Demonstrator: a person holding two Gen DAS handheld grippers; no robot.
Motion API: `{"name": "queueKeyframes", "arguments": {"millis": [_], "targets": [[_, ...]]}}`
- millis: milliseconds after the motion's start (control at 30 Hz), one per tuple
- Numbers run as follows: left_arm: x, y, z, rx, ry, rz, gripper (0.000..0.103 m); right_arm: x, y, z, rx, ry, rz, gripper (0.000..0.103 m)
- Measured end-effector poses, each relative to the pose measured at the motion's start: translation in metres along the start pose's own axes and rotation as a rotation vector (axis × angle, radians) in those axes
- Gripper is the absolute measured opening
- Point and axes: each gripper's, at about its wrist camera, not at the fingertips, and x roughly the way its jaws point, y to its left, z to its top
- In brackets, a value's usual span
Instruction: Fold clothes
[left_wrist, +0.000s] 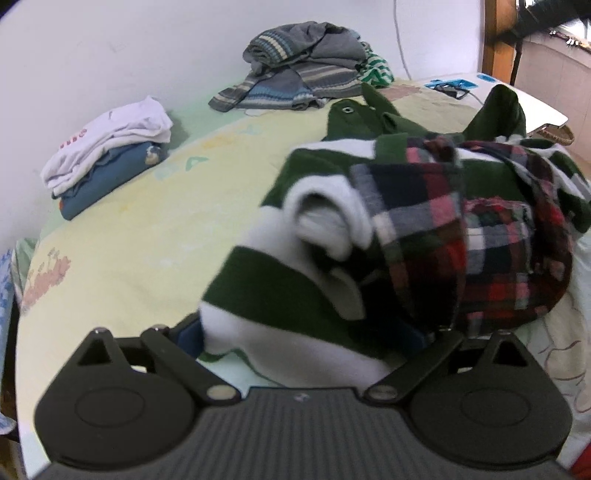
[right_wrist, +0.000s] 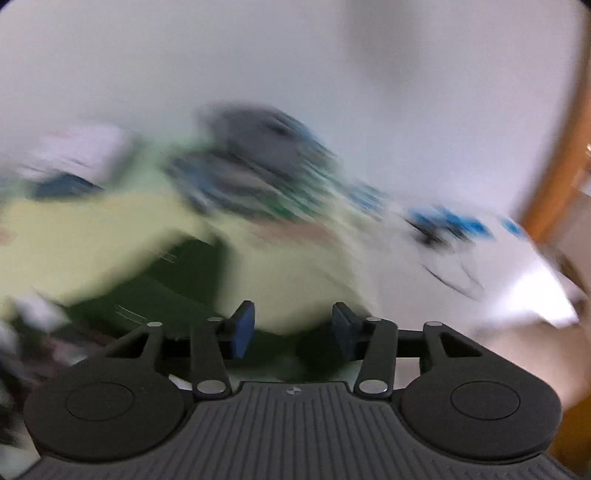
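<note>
Left fingers: the left gripper (left_wrist: 306, 332) has its fingers almost wholly buried under cloth; only a blue corner of one pad shows beside the fabric, so I cannot tell how wide they stand or whether they truly pinch anything.
Garment at the left fingers: a green-and-white striped top (left_wrist: 280, 295) bunches right over them, with a plaid shirt (left_wrist: 480, 236) tangled across it, toward the bed's right edge.
Right fingers: the right gripper (right_wrist: 291, 328) stands partly open with a clear gap between the blue pads (right_wrist: 242, 328), holding nothing; dark green cloth (right_wrist: 155, 288) lies just beyond, and the view is heavily smeared.
Bed: the yellow sheet (left_wrist: 129, 240) carries a folded stack (left_wrist: 107, 147) near the far left corner and an unfolded pile (left_wrist: 299, 70) along the far edge.
Risk, tangle: lifting the striped top would likely drag the plaid shirt along, since the two overlap.
Risk, grip: a hold on a bunched fold, not an edge, could slip or spoil the fold.
Risk, right side: moving fast, it may close on the wrong layer.
</note>
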Motion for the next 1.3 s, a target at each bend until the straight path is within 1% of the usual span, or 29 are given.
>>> {"name": "queueKeyframes", "arguments": {"millis": [33, 67, 100, 200, 267, 300, 333, 367, 400, 433, 500, 567, 600, 667, 700, 733, 767, 833, 900, 933, 967, 1000, 1033, 1067, 1133, 1200, 1233, 1267, 1300], "targets": [[-0.001, -0.002, 0.0, -0.001, -0.004, -0.003, 0.092, 0.001, 0.014, 0.01, -0.017, -0.018, 0.072, 0.055], [-0.001, -0.003, 0.001, -0.001, -0.007, -0.009, 0.086, 0.007, 0.027, 0.018, -0.03, -0.029, 0.147, 0.058], [-0.001, -0.004, 0.002, -0.001, -0.008, -0.018, 0.083, 0.016, 0.039, 0.025, -0.044, -0.025, 0.217, 0.058], [-0.003, -0.009, 0.003, 0.009, -0.012, -0.015, 0.079, 0.061, 0.083, 0.035, -0.144, 0.072, 0.323, 0.055], [-0.007, -0.01, 0.002, 0.024, -0.019, -0.02, 0.078, 0.094, 0.108, 0.034, -0.24, 0.16, 0.361, 0.053], [-0.012, -0.007, 0.002, 0.025, -0.021, -0.033, 0.08, 0.109, 0.118, 0.032, -0.281, 0.205, 0.371, 0.053], [-0.017, 0.001, 0.002, 0.009, -0.023, -0.054, 0.086, 0.123, 0.125, 0.029, -0.315, 0.261, 0.37, 0.053], [-0.023, 0.013, 0.003, -0.018, -0.027, -0.077, 0.089, 0.135, 0.125, 0.025, -0.307, 0.318, 0.357, 0.051], [-0.03, 0.025, 0.003, -0.043, -0.041, -0.084, 0.09, 0.147, 0.125, 0.022, -0.29, 0.374, 0.342, 0.049], [-0.039, 0.039, 0.003, -0.067, -0.063, -0.078, 0.09, 0.145, 0.122, 0.017, -0.278, 0.381, 0.34, 0.047], [-0.05, 0.065, 0.008, -0.105, -0.094, -0.052, 0.09, 0.135, 0.116, 0.007, -0.254, 0.372, 0.343, 0.043], [-0.049, 0.091, 0.021, -0.131, -0.108, -0.016, 0.083, 0.126, 0.111, -0.003, -0.231, 0.363, 0.346, 0.042], [-0.044, 0.099, 0.029, -0.126, -0.106, 0.002, 0.08, 0.121, 0.108, -0.007, -0.219, 0.359, 0.348, 0.042], [-0.023, 0.106, 0.049, -0.103, -0.098, 0.018, 0.065, 0.111, 0.102, -0.017, -0.195, 0.35, 0.351, 0.042], [-0.007, 0.107, 0.059, -0.102, -0.083, -0.007, 0.061, 0.106, 0.099, -0.022, -0.183, 0.346, 0.352, 0.041], [0.011, 0.106, 0.068, -0.105, -0.059, -0.044, 0.055, 0.101, 0.096, -0.027, -0.172, 0.342, 0.353, 0.041], [0.029, 0.103, 0.076, -0.1, -0.033, -0.077, 0.051, 0.097, 0.094, -0.032, -0.16, 0.337, 0.355, 0.041], [0.055, 0.087, 0.085, -0.042, 0.004, -0.099, 0.05, 0.087, 0.088, -0.042, -0.136, 0.329, 0.358, 0.041], [0.077, 0.067, 0.09, 0.026, 0.021, -0.114, 0.051, 0.077, 0.082, -0.052, -0.113, 0.32, 0.36, 0.041], [0.085, 0.06, 0.091, 0.04, 0.028, -0.139, 0.052, 0.073, 0.08, -0.054, -0.101, 0.308, 0.36, 0.041], [0.091, 0.056, 0.091, 0.044, 0.039, -0.164, 0.057, 0.069, 0.078, -0.055, -0.089, 0.294, 0.36, 0.041], [0.097, 0.053, 0.092, 0.051, 0.049, -0.178, 0.058, 0.065, 0.076, -0.055, -0.077, 0.28, 0.359, 0.041], [0.101, 0.049, 0.092, 0.063, 0.045, -0.178, 0.061, 0.062, 0.073, -0.056, -0.065, 0.266, 0.359, 0.041], [0.103, 0.047, 0.092, 0.075, 0.031, -0.171, 0.069, 0.058, 0.071, -0.057, -0.053, 0.252, 0.358, 0.041], [0.106, 0.046, 0.093, 0.091, 0.028, -0.171, 0.07, 0.05, 0.067, -0.058, -0.03, 0.223, 0.357, 0.041], [0.108, 0.049, 0.095, 0.076, 0.039, -0.193, 0.066, 0.047, 0.061, -0.057, 0.005, 0.204, 0.354, 0.042], [0.108, 0.05, 0.096, 0.059, 0.045, -0.217, 0.051, 0.046, 0.058, -0.056, 0.023, 0.192, 0.351, 0.042], [0.107, 0.05, 0.095, 0.04, 0.049, -0.244, 0.029, 0.046, 0.055, -0.055, 0.04, 0.181, 0.346, 0.042], [0.104, 0.048, 0.094, 0.031, 0.047, -0.256, 0.024, 0.047, 0.052, -0.053, 0.054, 0.173, 0.338, 0.042]]}}
